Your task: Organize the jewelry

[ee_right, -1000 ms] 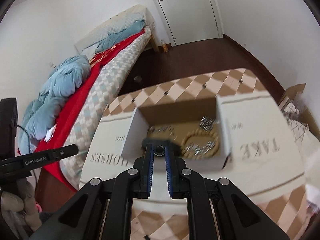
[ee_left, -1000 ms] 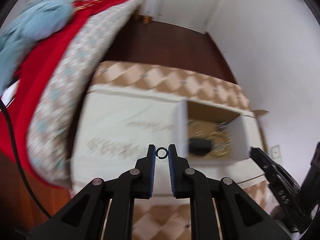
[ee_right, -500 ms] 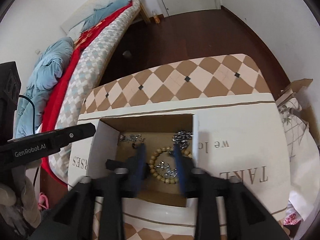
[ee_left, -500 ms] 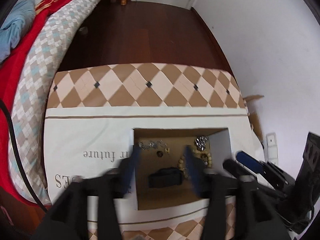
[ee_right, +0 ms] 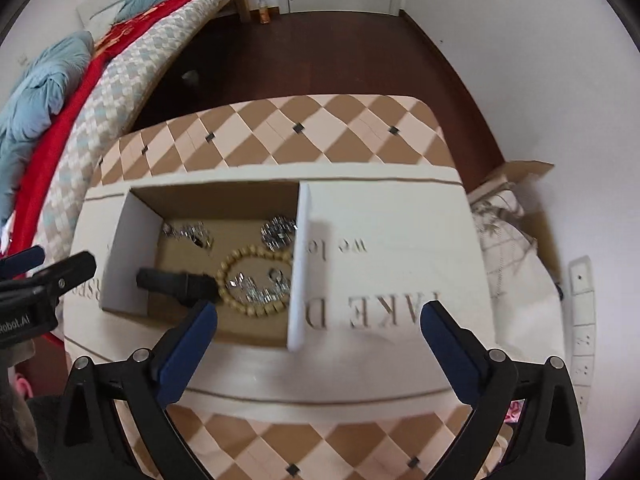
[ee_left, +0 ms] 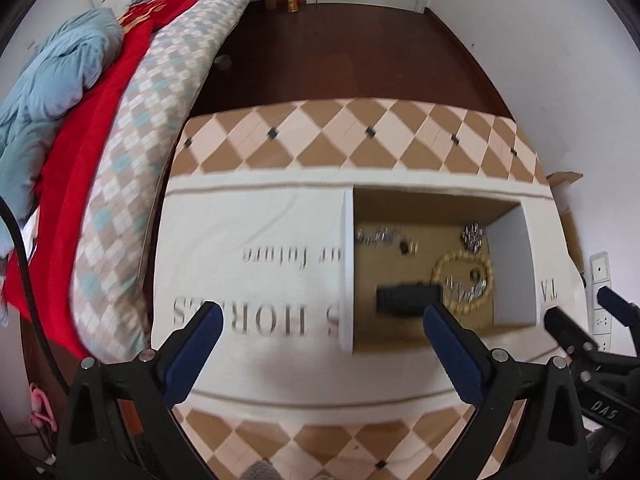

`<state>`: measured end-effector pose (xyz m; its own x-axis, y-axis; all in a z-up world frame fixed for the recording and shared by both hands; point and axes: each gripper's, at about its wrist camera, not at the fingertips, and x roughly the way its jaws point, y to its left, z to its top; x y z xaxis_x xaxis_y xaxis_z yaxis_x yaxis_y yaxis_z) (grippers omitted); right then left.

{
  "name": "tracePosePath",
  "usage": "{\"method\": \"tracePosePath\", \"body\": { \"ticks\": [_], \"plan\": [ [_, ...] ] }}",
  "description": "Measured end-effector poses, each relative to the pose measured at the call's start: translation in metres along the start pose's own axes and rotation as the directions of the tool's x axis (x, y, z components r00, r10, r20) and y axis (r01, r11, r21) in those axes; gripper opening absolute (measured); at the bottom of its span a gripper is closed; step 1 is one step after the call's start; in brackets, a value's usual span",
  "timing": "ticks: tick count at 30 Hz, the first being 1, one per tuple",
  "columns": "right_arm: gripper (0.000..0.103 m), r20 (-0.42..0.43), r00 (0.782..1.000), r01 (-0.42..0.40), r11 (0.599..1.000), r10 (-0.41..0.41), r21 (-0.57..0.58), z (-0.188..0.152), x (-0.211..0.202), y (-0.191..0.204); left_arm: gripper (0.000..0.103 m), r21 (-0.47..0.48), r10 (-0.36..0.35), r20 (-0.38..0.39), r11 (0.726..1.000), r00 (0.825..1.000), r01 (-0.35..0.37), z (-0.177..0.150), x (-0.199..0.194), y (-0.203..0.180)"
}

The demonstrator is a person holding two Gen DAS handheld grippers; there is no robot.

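Observation:
An open cardboard box (ee_left: 510, 268) (ee_right: 132, 256) sits on a white printed cloth on the table. Inside lie a wooden bead bracelet (ee_left: 464, 280) (ee_right: 252, 284), silver chain pieces (ee_right: 276, 232) (ee_left: 472, 234), a small ring (ee_left: 476, 272) (ee_right: 274, 274) inside the bracelet, and a black object (ee_left: 404, 298) (ee_right: 176, 282). My left gripper (ee_left: 320, 328) is open and empty, held above the cloth to the box's left. My right gripper (ee_right: 318, 328) is open and empty above the box's right flap (ee_right: 300, 264).
A bed (ee_left: 132, 120) with checked, red and blue covers runs along the left. The checked tablecloth (ee_left: 360, 136) covers the table. A cardboard box and a bag (ee_right: 508, 216) stand by the right wall. Dark wood floor (ee_left: 360, 48) lies beyond.
Both grippers were shut, each on a small ring, over the box. Both have opened wide and pulled back and up; the rings are out of the jaws.

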<state>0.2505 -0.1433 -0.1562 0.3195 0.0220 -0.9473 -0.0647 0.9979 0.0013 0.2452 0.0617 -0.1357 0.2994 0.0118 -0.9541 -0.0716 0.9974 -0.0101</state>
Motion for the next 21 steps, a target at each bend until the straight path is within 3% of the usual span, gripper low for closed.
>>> {"method": "tracePosePath", "body": {
  "ticks": [4,11,21],
  "plan": [
    [0.103,0.023,1.000,0.003,1.000,-0.003,0.003,-0.018,-0.025,0.000,0.102,-0.018,0.015,0.028,1.000,1.000,-0.015,-0.022,-0.020,0.003],
    [0.103,0.125,0.992,0.012,1.000,-0.015,0.022,-0.058,-0.091,-0.001,0.102,-0.027,0.041,0.145,0.999,0.989,-0.038,-0.064,-0.085,0.005],
    [0.103,0.255,0.967,0.011,1.000,-0.017,0.025,-0.113,-0.197,-0.007,0.102,-0.030,0.009,0.307,1.000,0.952,0.001,-0.121,-0.192,-0.002]
  ]
}}
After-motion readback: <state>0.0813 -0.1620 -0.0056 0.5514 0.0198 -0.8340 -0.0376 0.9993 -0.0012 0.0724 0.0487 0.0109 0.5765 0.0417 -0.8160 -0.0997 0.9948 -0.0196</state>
